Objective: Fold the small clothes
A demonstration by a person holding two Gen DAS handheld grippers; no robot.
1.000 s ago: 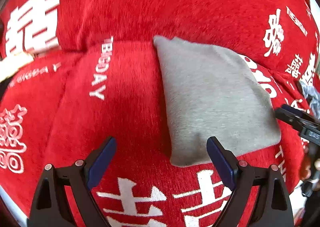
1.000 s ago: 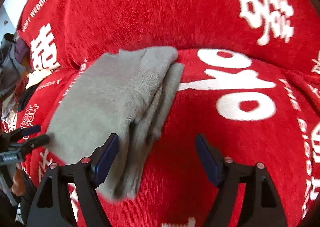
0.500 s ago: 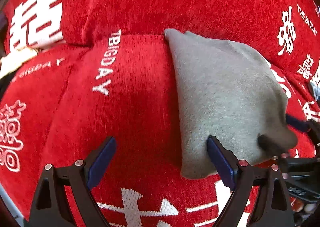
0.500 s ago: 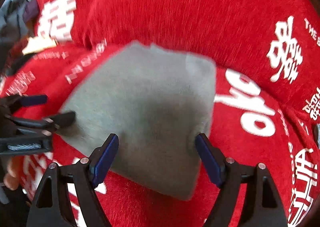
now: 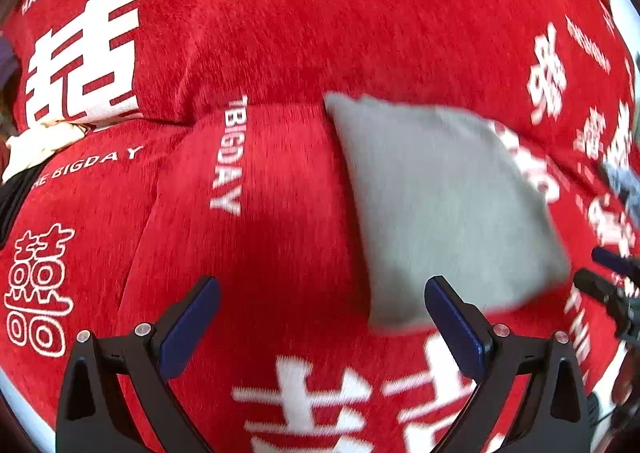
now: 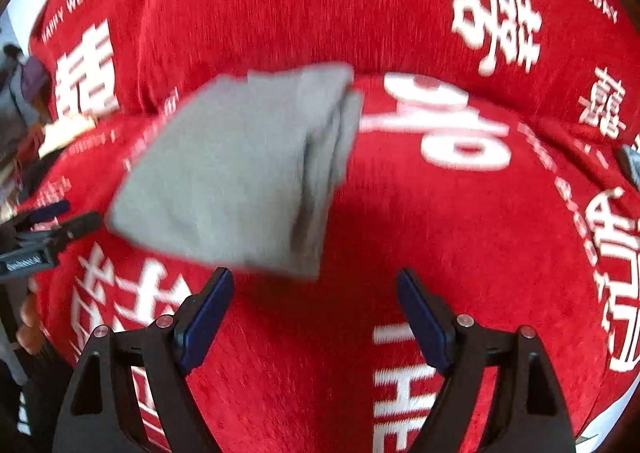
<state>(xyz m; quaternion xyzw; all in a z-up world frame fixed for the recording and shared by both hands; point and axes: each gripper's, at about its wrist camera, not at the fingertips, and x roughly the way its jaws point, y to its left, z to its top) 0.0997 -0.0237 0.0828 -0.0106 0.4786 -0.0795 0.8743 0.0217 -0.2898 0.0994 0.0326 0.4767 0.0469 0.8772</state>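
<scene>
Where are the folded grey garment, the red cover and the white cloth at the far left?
folded grey garment (image 5: 436,205), left wrist view, middle of its top face.
red cover (image 6: 460,237), right wrist view, bare seat area.
white cloth (image 5: 44,143), left wrist view, its crumpled middle.

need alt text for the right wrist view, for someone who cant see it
A folded grey garment lies on a red cover printed with white characters and English words, up and left of the right claw. The claw's jaws are opening with nothing between them. The left claw pokes in from the left edge, its tips close to the garment's near corner.
</scene>
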